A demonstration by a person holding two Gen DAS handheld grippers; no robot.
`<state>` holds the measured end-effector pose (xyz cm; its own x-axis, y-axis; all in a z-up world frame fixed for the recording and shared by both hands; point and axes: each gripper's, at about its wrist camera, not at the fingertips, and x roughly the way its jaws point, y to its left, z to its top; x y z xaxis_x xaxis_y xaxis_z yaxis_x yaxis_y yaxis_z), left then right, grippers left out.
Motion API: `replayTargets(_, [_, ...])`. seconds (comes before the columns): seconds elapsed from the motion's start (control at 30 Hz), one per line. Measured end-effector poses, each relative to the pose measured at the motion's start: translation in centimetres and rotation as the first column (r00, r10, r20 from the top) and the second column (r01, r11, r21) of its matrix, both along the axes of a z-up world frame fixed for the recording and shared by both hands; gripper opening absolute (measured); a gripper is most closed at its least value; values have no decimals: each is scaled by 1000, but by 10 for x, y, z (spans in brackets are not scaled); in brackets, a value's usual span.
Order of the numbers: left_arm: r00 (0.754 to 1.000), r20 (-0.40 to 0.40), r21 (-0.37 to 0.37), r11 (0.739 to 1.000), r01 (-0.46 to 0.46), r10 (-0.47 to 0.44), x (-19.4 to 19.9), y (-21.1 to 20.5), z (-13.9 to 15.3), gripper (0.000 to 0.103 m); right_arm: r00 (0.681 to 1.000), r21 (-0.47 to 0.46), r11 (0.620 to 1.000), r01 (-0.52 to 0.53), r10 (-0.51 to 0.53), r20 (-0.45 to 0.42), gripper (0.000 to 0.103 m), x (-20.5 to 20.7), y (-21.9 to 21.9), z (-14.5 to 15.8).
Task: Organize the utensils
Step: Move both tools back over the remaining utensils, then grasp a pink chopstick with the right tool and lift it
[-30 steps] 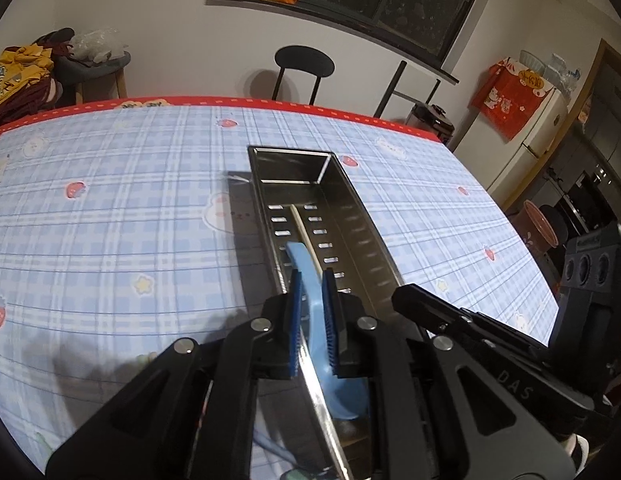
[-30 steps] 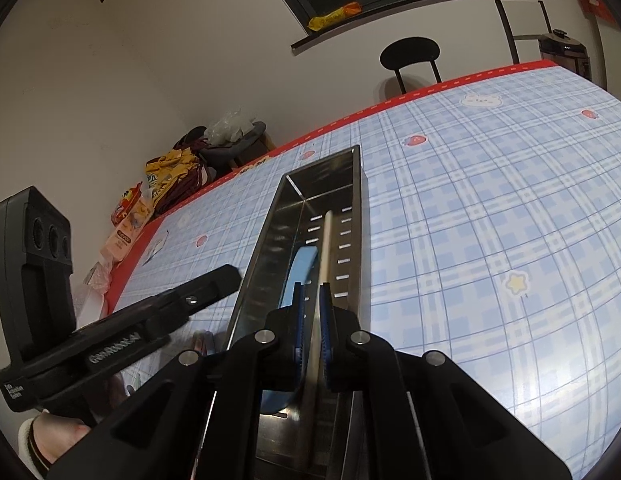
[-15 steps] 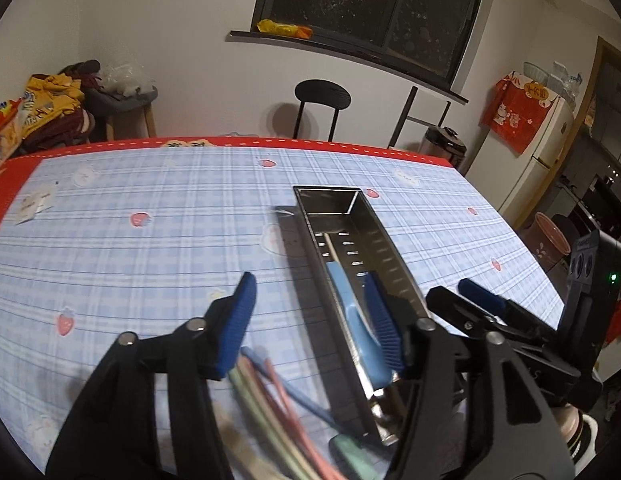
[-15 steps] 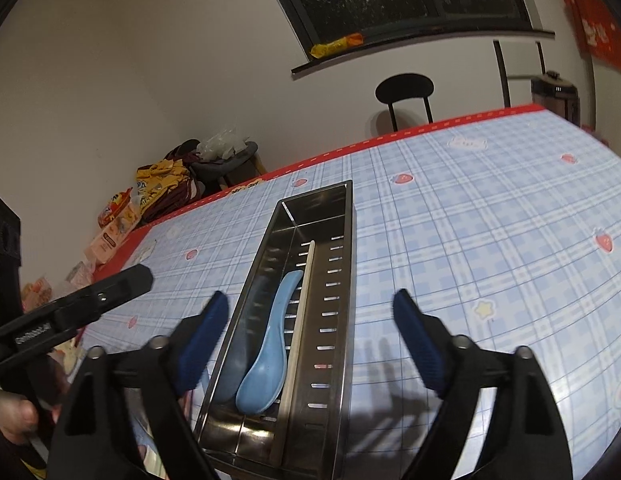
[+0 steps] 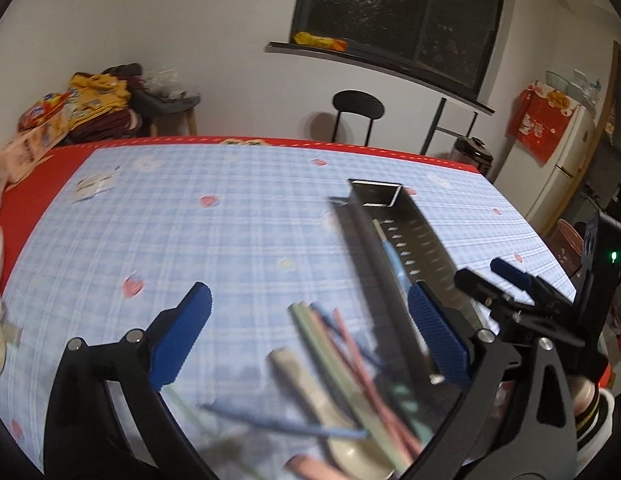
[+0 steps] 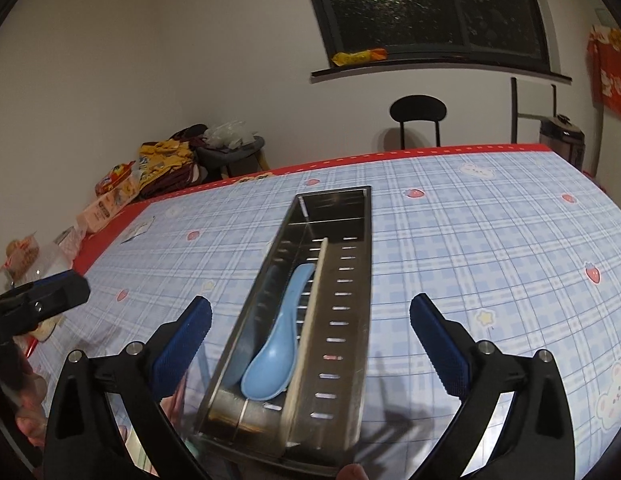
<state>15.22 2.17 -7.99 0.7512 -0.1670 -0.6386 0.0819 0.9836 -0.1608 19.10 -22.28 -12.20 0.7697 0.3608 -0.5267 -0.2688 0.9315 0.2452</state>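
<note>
A long steel utensil tray (image 6: 352,280) with slotted walls lies on the checked tablecloth. Inside it rest a light blue spoon (image 6: 278,344) and a pale chopstick (image 6: 310,320). My right gripper (image 6: 310,344) hangs open just above the tray's near end, empty. In the left wrist view the tray (image 5: 426,252) sits to the right. A blurred heap of pastel chopsticks (image 5: 350,356) and a cream spoon (image 5: 334,424) lies left of it. My left gripper (image 5: 310,336) is open above that heap, holding nothing.
The table (image 6: 490,248) has a red border at the far edge. A black chair (image 6: 417,114) stands behind it. Snack packets (image 6: 114,196) and clutter sit at the far left corner. A fridge (image 5: 566,168) stands to the right.
Both grippers opened, leaving the blue spoon and the chopstick in the tray, and drew back. The left gripper swung left over the loose utensils.
</note>
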Motion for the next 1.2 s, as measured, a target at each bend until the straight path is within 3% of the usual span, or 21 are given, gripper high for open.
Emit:
replayTargets(0.43, [995,-48,-36,995,-90,89,-97,56,-36,97,980,-13,980,-199,199,-26,94,-43,35,2])
replayTargets(0.63, [996,-65,-32,997,-66,64,-105,54,-42,95,954,4,958,-287,286,-86,61,-70,43,-3])
replayTargets(0.7, [996,-68,-19,998,-54,53,-105,51,-44,88,940,5,948,-320,318,-121,43,-77,47,-9])
replayTargets(0.73, [996,-71,-21,998,-51,50,-105,50,-45,81,935,6,944,-330,328,-134,39,-79,50,-12])
replayTargets(0.8, [996,-80,-39,998,-49,46,-104,50,-48,76,923,6,935,-355,352,-159,25,-82,56,-17])
replayTargets(0.97, [994,-108,-58,998,-33,27,-99,47,-57,56,911,-38,925,-378,365,-192,12,-87,73,-23])
replayTargets(1.2, [991,-133,-62,998,-12,4,-93,42,-69,47,922,-160,920,-358,321,-215,8,-87,83,-26])
